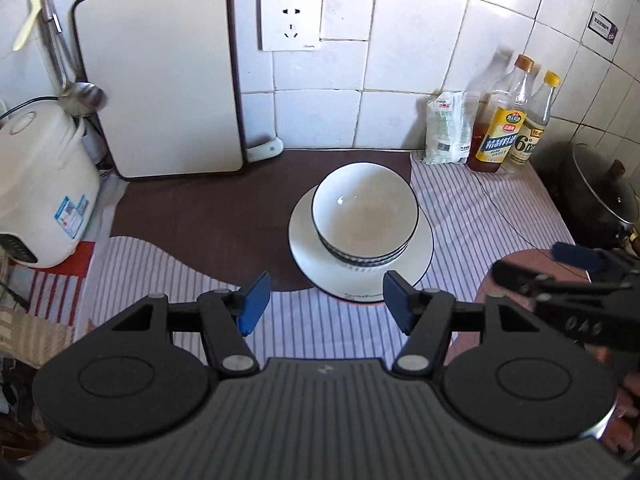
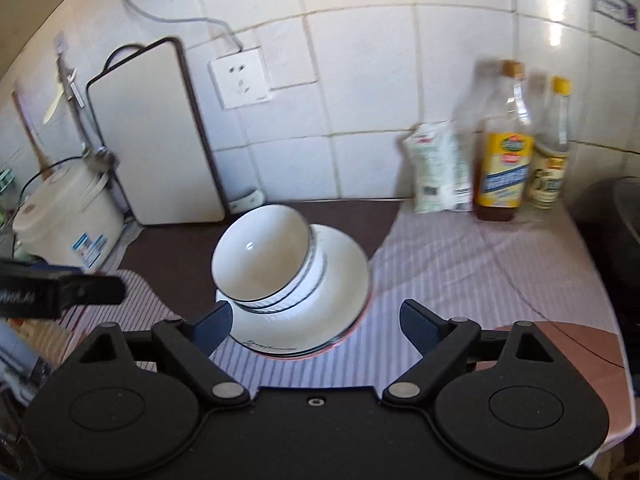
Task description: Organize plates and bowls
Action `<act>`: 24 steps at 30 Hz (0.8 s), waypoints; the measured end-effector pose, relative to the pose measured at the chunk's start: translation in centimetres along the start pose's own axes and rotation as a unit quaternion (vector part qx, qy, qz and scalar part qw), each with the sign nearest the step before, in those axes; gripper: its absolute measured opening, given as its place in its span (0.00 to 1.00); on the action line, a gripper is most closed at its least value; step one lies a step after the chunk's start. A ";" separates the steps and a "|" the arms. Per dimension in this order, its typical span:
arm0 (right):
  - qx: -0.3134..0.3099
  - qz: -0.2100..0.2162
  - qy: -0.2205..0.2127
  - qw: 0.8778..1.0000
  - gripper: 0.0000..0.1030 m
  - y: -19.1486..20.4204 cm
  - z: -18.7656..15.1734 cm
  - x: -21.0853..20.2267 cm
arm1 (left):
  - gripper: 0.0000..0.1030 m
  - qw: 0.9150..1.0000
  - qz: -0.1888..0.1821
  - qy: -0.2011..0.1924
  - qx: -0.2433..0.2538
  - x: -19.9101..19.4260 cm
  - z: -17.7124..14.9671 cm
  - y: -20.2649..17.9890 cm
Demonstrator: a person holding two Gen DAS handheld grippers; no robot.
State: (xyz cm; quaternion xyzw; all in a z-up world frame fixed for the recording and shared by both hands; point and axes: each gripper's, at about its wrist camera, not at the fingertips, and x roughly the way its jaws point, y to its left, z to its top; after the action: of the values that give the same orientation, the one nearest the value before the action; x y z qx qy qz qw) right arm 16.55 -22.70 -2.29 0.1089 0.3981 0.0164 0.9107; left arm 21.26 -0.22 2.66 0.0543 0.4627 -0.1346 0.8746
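A stack of white bowls with dark rims (image 1: 365,216) sits on a stack of white plates (image 1: 316,256) on the counter, partly on a brown mat. My left gripper (image 1: 326,304) is open and empty, just in front of the plates. In the right wrist view the bowls (image 2: 264,260) sit on the plates (image 2: 340,280), and my right gripper (image 2: 316,326) is open and empty at the plates' near edge. The right gripper's fingers (image 1: 576,256) also show at the right edge of the left wrist view, and the left gripper's fingers (image 2: 92,290) at the left of the right wrist view.
A cutting board (image 1: 160,76) leans on the tiled wall, a rice cooker (image 1: 40,188) stands at the left. Two bottles (image 1: 508,120) and a white bag (image 1: 448,128) stand at the back right. A dark pot (image 1: 604,196) is at the far right. Striped cloth (image 1: 480,216) covers the counter.
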 end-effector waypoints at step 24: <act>-0.052 -0.185 -0.003 0.981 1.00 2.8 -3.7 -8.0 | 0.92 0.999 0.006 -0.032 -0.001 -5.2 -5.3 0.5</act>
State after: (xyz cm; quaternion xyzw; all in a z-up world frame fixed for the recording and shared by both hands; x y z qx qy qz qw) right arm 8.58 -20.26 1.66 -0.0141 0.4071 -0.1317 0.9037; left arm 14.42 2.44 3.94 0.0516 0.4345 -0.1307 0.8896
